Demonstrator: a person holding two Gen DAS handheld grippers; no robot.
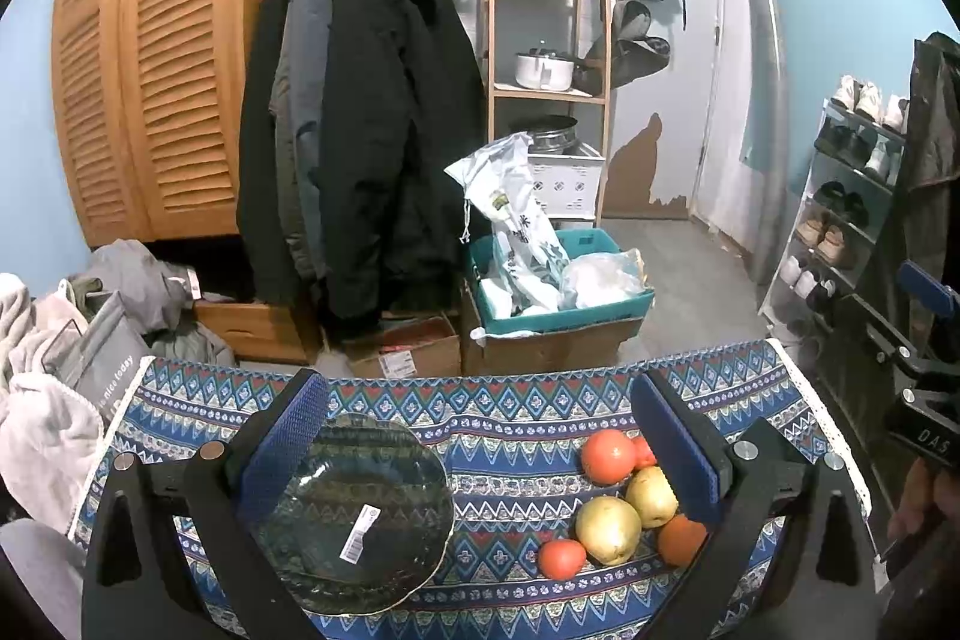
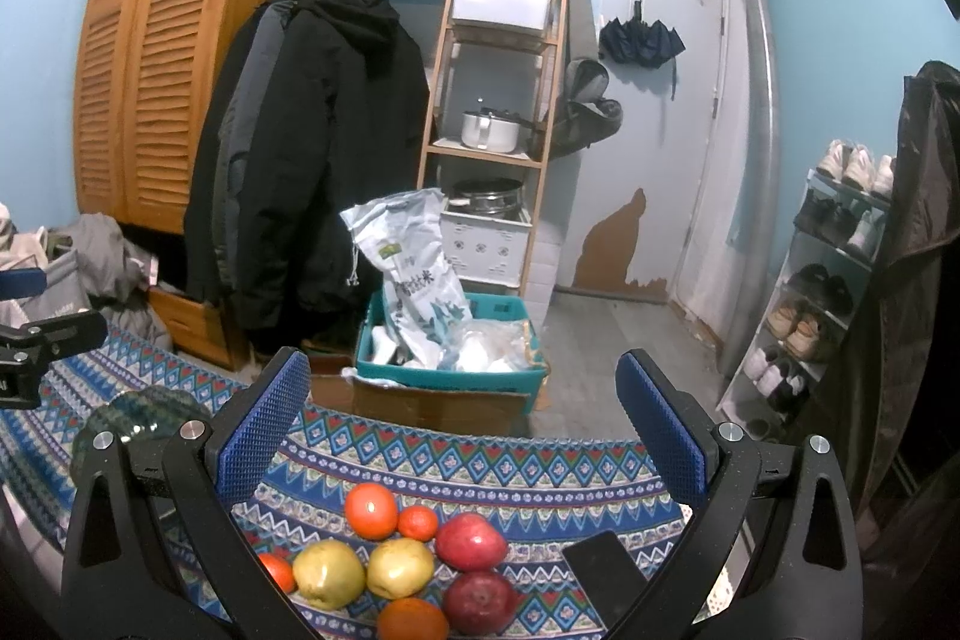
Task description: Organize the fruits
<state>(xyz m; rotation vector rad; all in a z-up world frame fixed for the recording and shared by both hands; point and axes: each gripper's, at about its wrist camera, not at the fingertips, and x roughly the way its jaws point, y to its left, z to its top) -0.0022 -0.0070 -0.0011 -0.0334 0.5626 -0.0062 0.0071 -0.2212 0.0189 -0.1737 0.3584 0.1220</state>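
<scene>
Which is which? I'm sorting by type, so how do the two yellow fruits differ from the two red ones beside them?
In the right wrist view, the yellow fruits are pale yellow-green and dull, while the red fruits are dark red and glossy. The yellow pair lies side by side; the red pair lies one behind the other, to their right. All four are roundish, similar in size, and rest clustered on the patterned cloth.

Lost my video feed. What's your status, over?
Left gripper open, right gripper open, both empty. Fruits loose on cloth, glass plate bare. Black phone beside the red apples.
</scene>
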